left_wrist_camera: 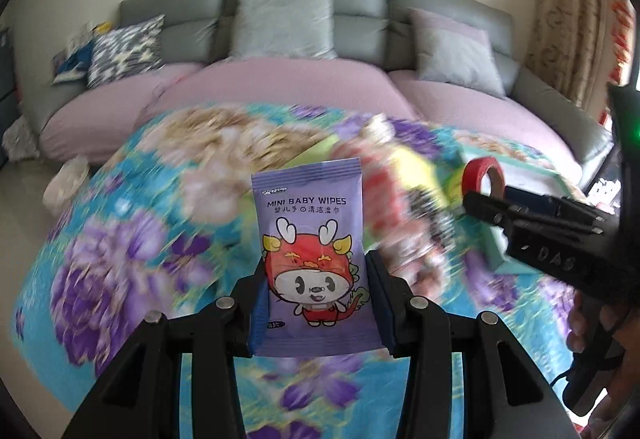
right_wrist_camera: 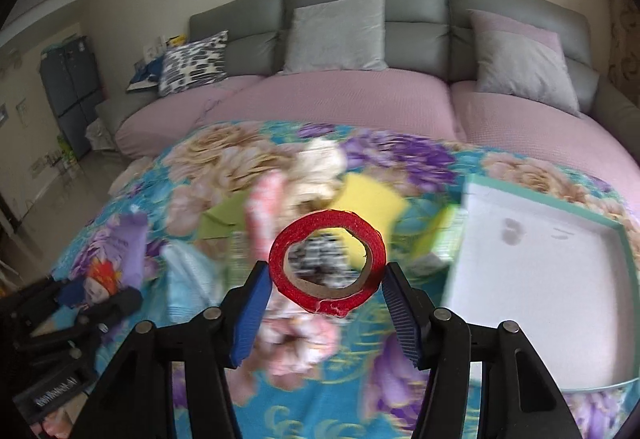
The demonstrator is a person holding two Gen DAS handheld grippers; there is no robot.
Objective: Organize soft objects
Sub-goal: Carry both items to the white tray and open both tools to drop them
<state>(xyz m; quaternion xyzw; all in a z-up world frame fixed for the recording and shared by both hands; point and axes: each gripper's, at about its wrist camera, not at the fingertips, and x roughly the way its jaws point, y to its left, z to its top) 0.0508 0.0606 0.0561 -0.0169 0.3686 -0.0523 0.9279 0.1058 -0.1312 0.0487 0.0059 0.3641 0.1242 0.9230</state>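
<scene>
The left gripper pinches a purple pack of baby wipes upright between its blue pads, above the floral blanket. The right gripper clamps a red tape roll by its outer rim, hole facing the camera. A white tray with teal rim lies on the blanket just right of the roll, beside blurred soft items.

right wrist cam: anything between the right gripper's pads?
Yes: the red tape roll, clamped at both sides between the right gripper's pads, shown in the right wrist view.
</scene>
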